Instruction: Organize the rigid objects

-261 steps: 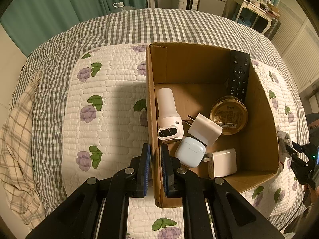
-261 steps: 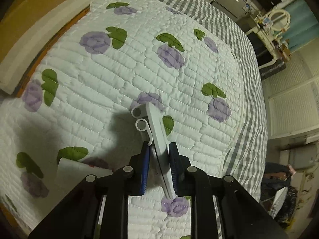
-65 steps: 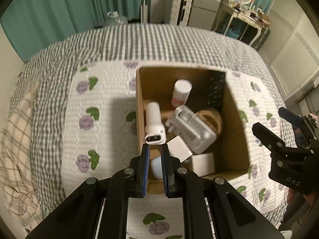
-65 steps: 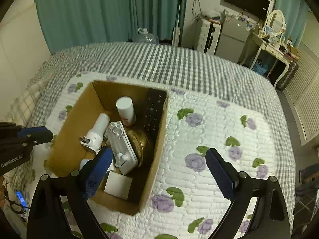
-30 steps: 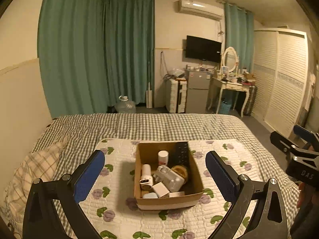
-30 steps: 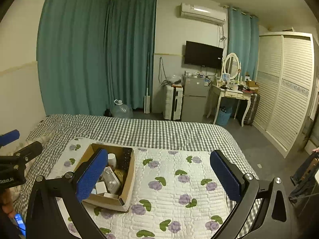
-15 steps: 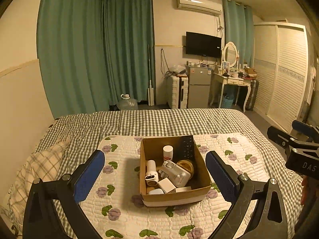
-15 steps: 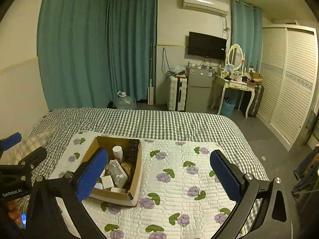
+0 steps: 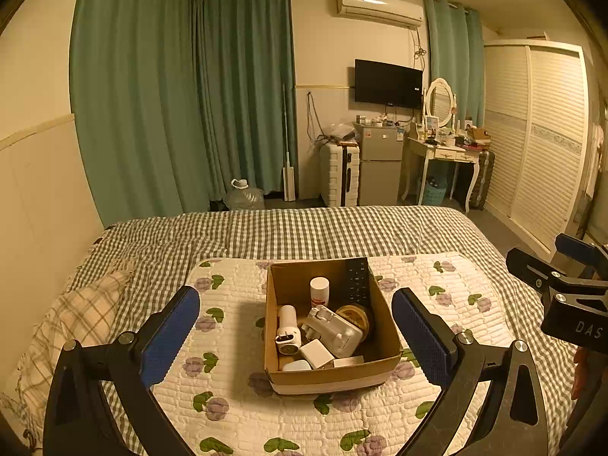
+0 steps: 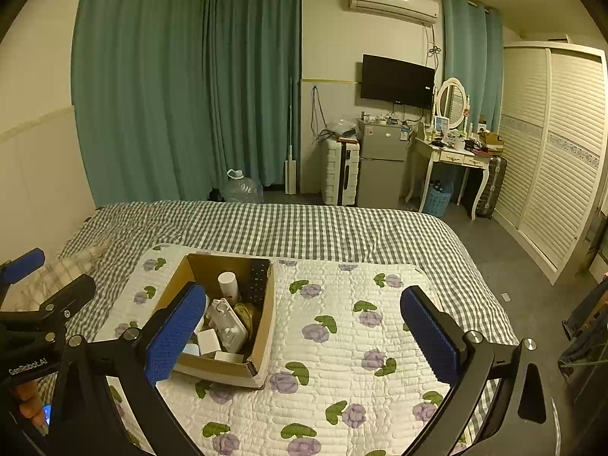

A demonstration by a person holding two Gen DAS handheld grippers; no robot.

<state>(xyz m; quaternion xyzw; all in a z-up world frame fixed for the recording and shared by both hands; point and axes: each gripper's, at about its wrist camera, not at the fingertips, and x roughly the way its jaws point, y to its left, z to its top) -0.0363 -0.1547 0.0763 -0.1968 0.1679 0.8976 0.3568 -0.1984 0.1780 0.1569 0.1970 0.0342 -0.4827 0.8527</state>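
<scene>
Two grippers now hang wide open and empty, pulled back far above the quilt [image 9: 437, 410]: left gripper [image 9: 295, 326], right gripper [image 10: 304, 332]. The cardboard box [image 9: 334, 378] holds everything: power strip [image 9: 334, 332], remote [image 9: 357, 279], bottle [image 9: 319, 290]. Sorting looks finished.
</scene>
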